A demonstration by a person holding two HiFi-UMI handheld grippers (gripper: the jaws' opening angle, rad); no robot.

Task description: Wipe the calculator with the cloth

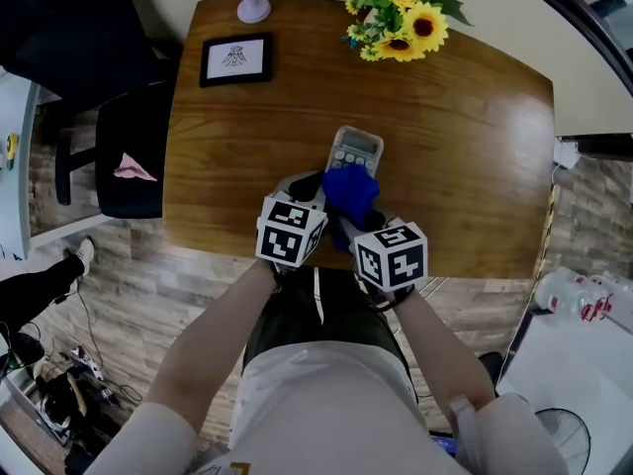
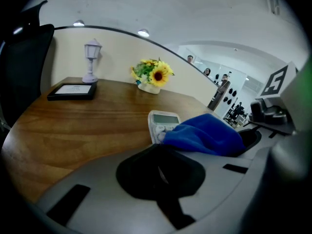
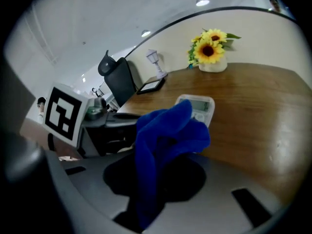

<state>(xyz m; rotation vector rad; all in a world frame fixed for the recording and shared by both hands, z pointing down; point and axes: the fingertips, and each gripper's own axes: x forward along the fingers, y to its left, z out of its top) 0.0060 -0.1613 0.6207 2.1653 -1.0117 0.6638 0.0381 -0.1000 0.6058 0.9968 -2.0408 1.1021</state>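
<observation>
A grey calculator lies on the wooden table, display end pointing away from me. A blue cloth is bunched over its near end and covers the lower keys. My right gripper is shut on the blue cloth, which hangs out of the jaws and rests against the calculator. My left gripper sits just left of the cloth, jaws shut with nothing seen between them, its tip at the near left corner of the calculator. The cloth hides the calculator's right side there.
At the table's far edge stand a black picture frame, a small white lamp and a pot of sunflowers. A black office chair is off the table's left side. The table's near edge runs under both grippers.
</observation>
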